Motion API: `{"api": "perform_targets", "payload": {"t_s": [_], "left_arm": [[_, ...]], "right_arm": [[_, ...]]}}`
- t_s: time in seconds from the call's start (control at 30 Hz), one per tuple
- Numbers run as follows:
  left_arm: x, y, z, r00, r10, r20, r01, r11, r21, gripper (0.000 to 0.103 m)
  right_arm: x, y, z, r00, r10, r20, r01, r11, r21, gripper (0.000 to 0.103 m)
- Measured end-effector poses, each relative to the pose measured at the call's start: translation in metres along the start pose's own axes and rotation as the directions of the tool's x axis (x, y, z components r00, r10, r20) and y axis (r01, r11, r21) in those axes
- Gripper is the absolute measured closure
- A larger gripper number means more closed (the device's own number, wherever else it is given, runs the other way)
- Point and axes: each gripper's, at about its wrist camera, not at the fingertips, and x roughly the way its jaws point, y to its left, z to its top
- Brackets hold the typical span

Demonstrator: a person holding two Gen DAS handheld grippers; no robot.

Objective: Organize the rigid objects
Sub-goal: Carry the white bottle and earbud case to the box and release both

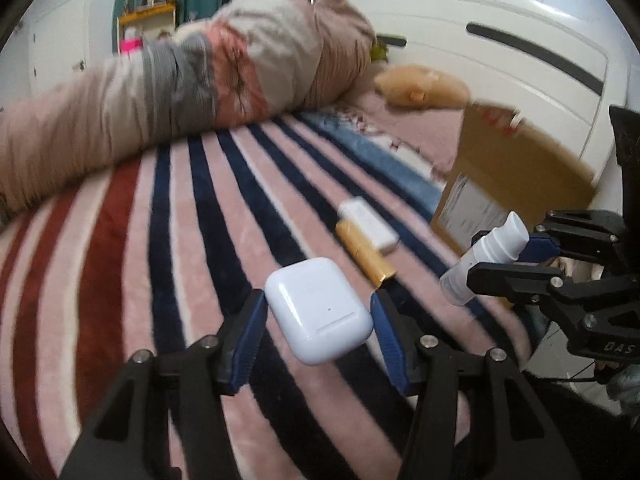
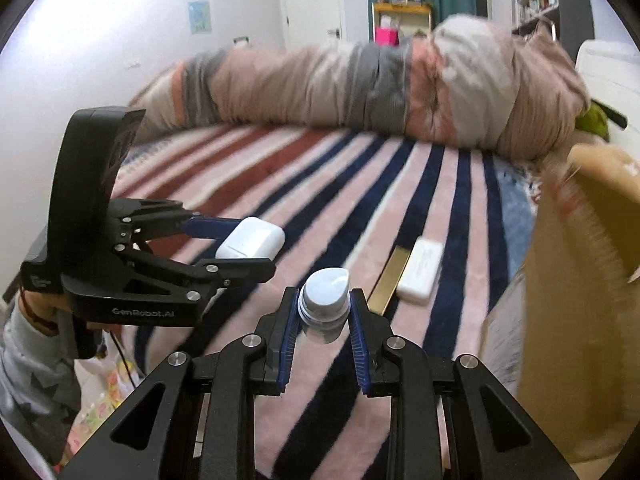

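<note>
Earbud case (image 1: 318, 310) pinched in left tool (image 1: 318, 320), spray bottle (image 2: 325, 304) in right tool (image 2: 324, 320), both lifted over bed; gold tube (image 1: 365, 256), white box (image 1: 368, 224) left unsorted beside cardboard box (image 1: 516, 176).

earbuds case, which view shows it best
The left wrist view: the white earbuds case fills the centre between the left tool's fingers, front face and hinge line clear. The right wrist view shows it only from the side, smaller, partly hidden by that tool's lower finger.
</note>
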Motion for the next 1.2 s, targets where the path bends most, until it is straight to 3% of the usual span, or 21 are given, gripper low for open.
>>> {"api": "perform_targets", "payload": {"t_s": [0.23,0.53,0.73,1.03,1.2], "left_arm": [[-0.063,-0.047,0.037,0.993,-0.025,0.114,0.02,0.999,0.048,0.053],[-0.063,-0.136,0.084,0.981,-0.141,0.136,0.12,0.981,0.155,0.053],[-0.039,-0.184,0.103,0.977,-0.203,0.072,0.185,0.962,0.202,0.053],[0.009,-0.211,0.106,0.978,-0.204,-0.035,0.206,0.95,0.236,0.053],[0.026,-0.214,0.102,0.982,-0.182,-0.061,0.191,0.949,0.252,0.052]], "right_arm": [[-0.076,-0.008,0.013,0.99,-0.011,0.137,0.011,1.0,0.002,0.083],[-0.151,-0.079,-0.007,0.972,-0.104,0.209,0.08,0.989,0.121,0.083],[-0.158,-0.127,-0.022,0.976,-0.149,0.16,0.123,0.979,0.165,0.083],[-0.137,-0.159,-0.042,0.981,-0.184,0.054,0.176,0.976,0.129,0.083],[-0.133,-0.168,-0.051,0.984,-0.171,0.058,0.161,0.976,0.145,0.07]]}}
